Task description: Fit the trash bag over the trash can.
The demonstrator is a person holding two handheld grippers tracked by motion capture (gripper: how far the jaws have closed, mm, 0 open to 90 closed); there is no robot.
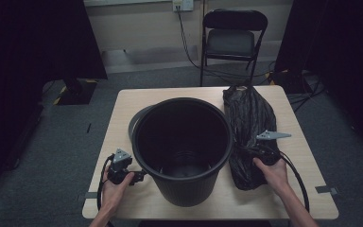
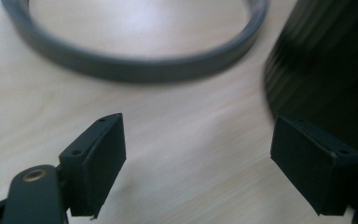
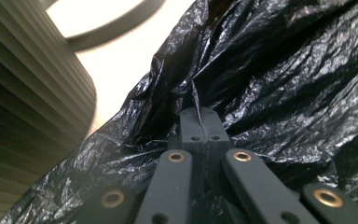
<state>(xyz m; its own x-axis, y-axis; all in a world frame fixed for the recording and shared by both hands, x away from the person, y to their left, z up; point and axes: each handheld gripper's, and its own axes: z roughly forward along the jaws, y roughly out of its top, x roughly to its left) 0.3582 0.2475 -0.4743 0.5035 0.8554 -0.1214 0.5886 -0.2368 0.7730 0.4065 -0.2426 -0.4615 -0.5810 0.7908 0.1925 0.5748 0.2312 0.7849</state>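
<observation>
A tall black ribbed bin (image 1: 189,187) stands upright in the middle of the table, and nothing shows inside it. A crumpled black plastic bag (image 1: 250,118) lies along its right side. My right gripper (image 1: 263,149) is shut on a fold of the bag (image 3: 284,70), its pads pinched together (image 3: 200,123), with the bin's wall (image 3: 23,93) close beside it. My left gripper (image 1: 141,176) rests low by the bin's left base. Its jaws stand open (image 2: 198,158) over bare tabletop, with the bin (image 2: 326,60) just beyond one jaw.
A grey ring (image 1: 133,124) lies flat on the wooden table (image 1: 123,109) behind and to the left of the bin, also ahead of the left gripper (image 2: 135,70). A black folding chair (image 1: 234,38) stands beyond the table. Cables trail on the floor at right.
</observation>
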